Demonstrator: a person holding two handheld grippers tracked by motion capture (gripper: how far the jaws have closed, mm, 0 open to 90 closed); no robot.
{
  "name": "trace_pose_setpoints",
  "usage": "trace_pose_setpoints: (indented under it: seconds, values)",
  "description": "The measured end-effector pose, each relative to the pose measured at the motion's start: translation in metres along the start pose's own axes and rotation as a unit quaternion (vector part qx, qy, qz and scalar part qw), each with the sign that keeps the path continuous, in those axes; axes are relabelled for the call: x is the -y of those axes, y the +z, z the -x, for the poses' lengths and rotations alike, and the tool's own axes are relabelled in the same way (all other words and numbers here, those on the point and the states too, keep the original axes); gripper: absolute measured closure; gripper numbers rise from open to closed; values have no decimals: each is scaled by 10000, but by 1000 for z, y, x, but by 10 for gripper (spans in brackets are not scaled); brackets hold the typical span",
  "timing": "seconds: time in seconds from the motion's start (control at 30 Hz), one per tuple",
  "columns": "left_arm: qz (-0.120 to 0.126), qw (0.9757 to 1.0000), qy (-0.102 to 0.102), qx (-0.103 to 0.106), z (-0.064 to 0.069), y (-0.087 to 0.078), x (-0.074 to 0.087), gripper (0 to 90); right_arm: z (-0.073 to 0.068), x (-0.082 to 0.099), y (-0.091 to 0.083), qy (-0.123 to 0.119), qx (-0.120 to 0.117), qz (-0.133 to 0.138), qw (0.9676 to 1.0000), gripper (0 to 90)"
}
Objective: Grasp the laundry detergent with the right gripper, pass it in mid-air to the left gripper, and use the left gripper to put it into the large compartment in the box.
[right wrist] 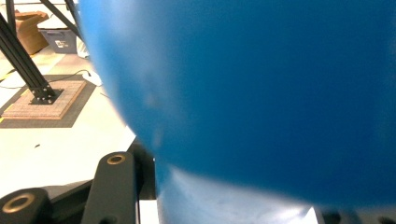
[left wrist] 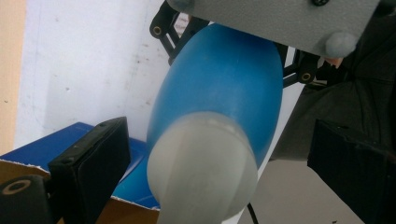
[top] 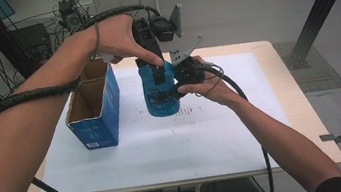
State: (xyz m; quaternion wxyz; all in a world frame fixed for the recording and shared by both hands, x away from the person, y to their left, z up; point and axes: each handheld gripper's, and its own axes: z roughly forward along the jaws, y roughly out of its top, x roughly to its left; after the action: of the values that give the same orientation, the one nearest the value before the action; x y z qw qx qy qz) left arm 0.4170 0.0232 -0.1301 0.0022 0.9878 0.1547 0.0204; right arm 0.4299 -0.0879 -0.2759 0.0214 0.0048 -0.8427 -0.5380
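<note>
Between the right gripper's [top: 176,82] jaws sits a blue plastic bottle with a pale grey cap [top: 161,95], clamped at its side and standing on the white sheet [top: 204,136]; up close its body blurs and hides the jaw tips. Above it, the left gripper [top: 157,70] straddles the cap [left wrist: 201,163], jaws spread and clear of it. Farther left stands an open blue cardboard box [top: 96,119], its inside partly cut off.

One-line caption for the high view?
Right gripper clamps a blue bottle beside an open blue box; left gripper above.
</note>
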Motion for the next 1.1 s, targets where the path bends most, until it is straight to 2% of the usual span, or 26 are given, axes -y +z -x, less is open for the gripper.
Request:
trace_pose_setpoints:
  seconds: [0.47,0.5,1.1]
  values:
    - [-60,10000,57,52,-1,6,-3,67,-4,-2,-3,-49,-98,54,9999,451]
    - [-79,9999,107,59,-1,5,-4,68,-4,-3,-3,-48,-114,60,9999,451]
    - [-67,9999,94,107,-1,7,-3,70,-6,-5,-1,-121,-147,88,9998,451]
